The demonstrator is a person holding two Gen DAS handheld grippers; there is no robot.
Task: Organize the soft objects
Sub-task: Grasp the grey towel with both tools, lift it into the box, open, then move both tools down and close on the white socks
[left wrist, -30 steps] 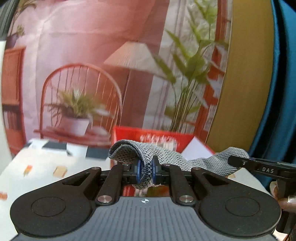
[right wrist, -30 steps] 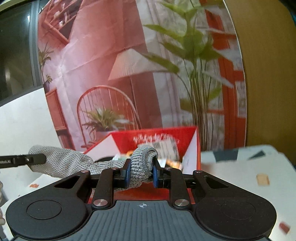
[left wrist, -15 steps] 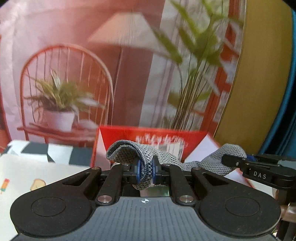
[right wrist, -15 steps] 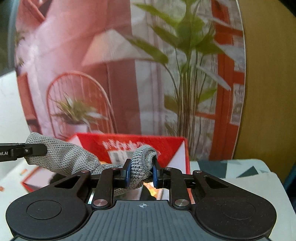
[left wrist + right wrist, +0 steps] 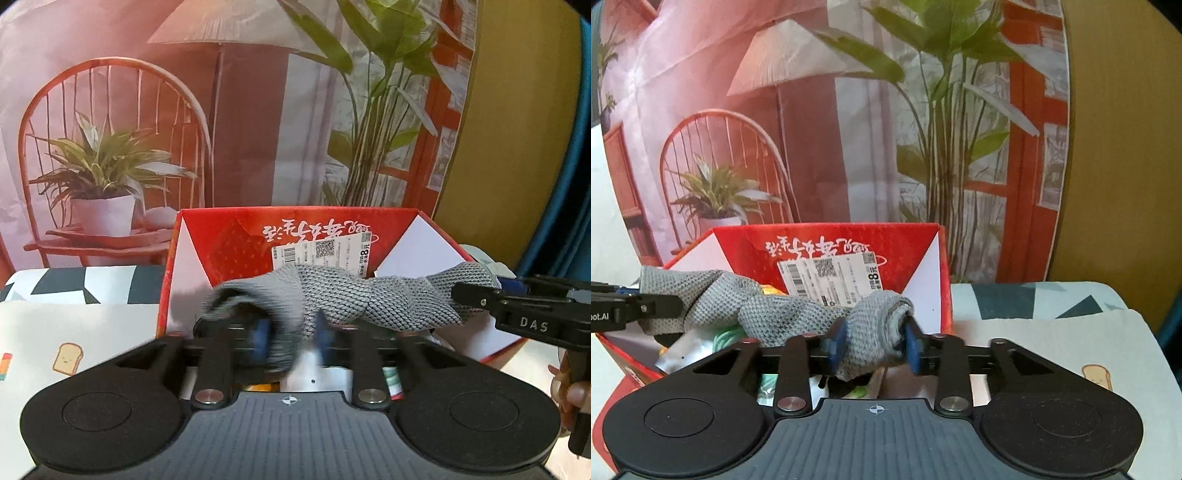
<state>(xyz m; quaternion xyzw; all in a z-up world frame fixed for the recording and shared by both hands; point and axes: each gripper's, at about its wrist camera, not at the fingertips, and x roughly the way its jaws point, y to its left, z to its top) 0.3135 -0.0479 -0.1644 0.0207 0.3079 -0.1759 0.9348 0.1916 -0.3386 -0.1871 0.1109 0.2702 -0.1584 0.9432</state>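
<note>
A grey knitted cloth hangs stretched over an open red box. My left gripper has its jaws spread apart, with one end of the cloth loose and blurred between them. My right gripper also has its jaws spread, the other end of the cloth bunched between the blue pads. The red box holds several soft items under the cloth. Each gripper's tip shows at the edge of the other's view.
The box stands on a table with a patterned cloth, also in the right wrist view. A printed backdrop with a chair, lamp and plants rises just behind the box. A yellow wall and blue fabric are at the right.
Both grippers have opened over the red box; the cloth ends that were pinched now sit loose between the pads. Both views have moved closer to and lower over the box.
</note>
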